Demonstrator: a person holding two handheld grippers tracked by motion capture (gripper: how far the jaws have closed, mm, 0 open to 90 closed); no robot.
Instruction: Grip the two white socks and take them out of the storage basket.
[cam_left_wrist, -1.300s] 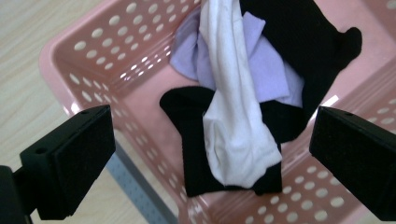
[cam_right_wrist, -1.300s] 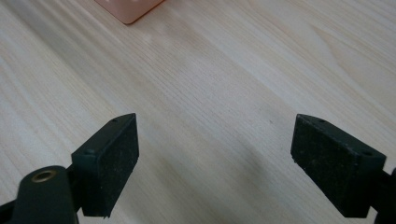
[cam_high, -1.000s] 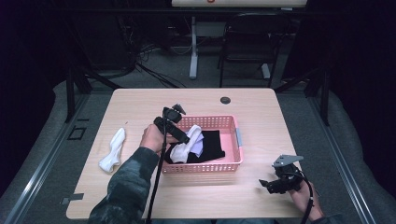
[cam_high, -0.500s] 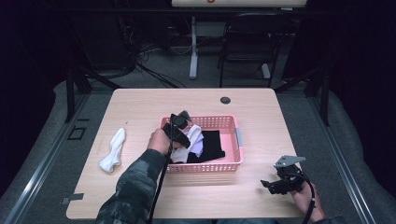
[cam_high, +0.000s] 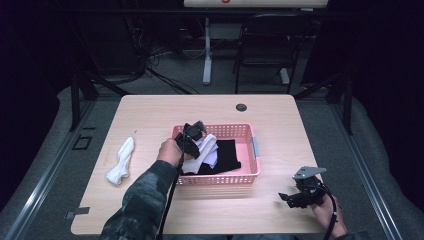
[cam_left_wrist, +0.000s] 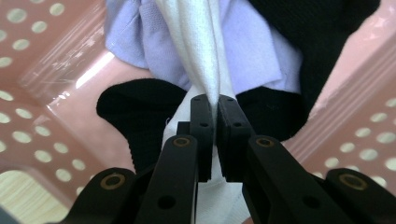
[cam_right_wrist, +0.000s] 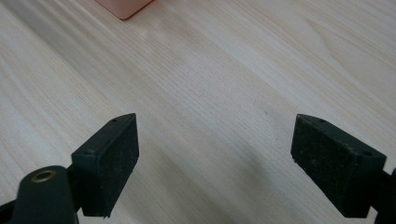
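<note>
A soft white cloth (cam_left_wrist: 205, 51) is pinched tight between the two black jaws of the left gripper (cam_left_wrist: 214, 105), which is closed on it. The cloth looks thin and a bit wrinkly where it is squeezed. It sits inside a pink plastic basket (cam_high: 248, 137) with lots of little round holes in its walls. Under it lies a pale purple cloth (cam_left_wrist: 261, 56) and some dark black cloth (cam_left_wrist: 135, 112) (this one looks fuzzy, maybe a sock, but it is hard to tell).

The basket rests near the middle of a light wooden table (cam_high: 150, 115) with fine lines in the wood. Another white cloth (cam_high: 120, 162), long and lumpy, lies on the table well to the left of the basket.

The right gripper (cam_high: 295, 197) is held low near the table's front right corner, its flat square pads wide apart with nothing between them.
</note>
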